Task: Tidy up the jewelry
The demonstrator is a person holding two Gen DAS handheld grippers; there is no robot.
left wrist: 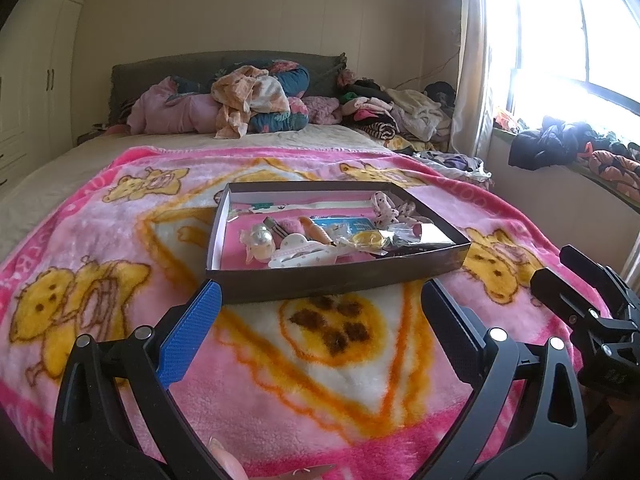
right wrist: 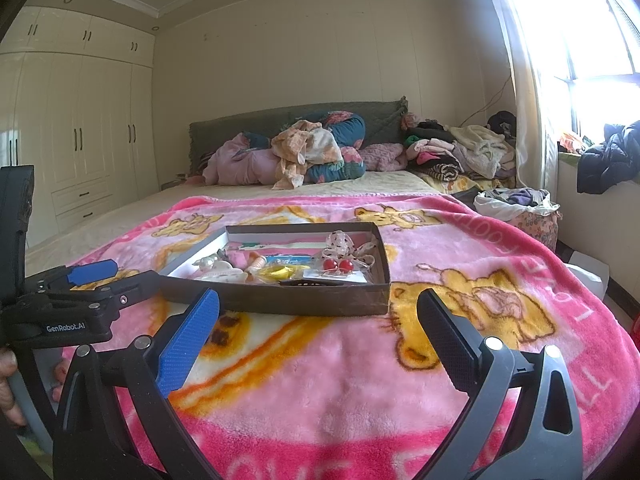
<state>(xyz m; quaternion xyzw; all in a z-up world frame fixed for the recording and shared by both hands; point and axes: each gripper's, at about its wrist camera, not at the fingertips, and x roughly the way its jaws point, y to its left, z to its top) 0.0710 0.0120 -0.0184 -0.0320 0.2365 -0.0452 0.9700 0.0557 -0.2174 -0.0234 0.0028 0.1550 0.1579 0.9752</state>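
both gripper (left wrist: 320,320) jaws gape before jewelry box (left wrist: 336,280).

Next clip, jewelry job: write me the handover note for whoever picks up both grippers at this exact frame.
Left gripper: open, empty, hovering over the pink blanket just short of the box.
Right gripper: open, empty, beside it, also aimed at the box.
Box: shallow, brown, flat on the blanket, holding everything in one loose pile: red ball earrings on a card, a yellow ring-shaped piece, a white hair clip, a spotted bow.
Done: nothing sorted that shows.
Left: pick pieces out and arrange them.
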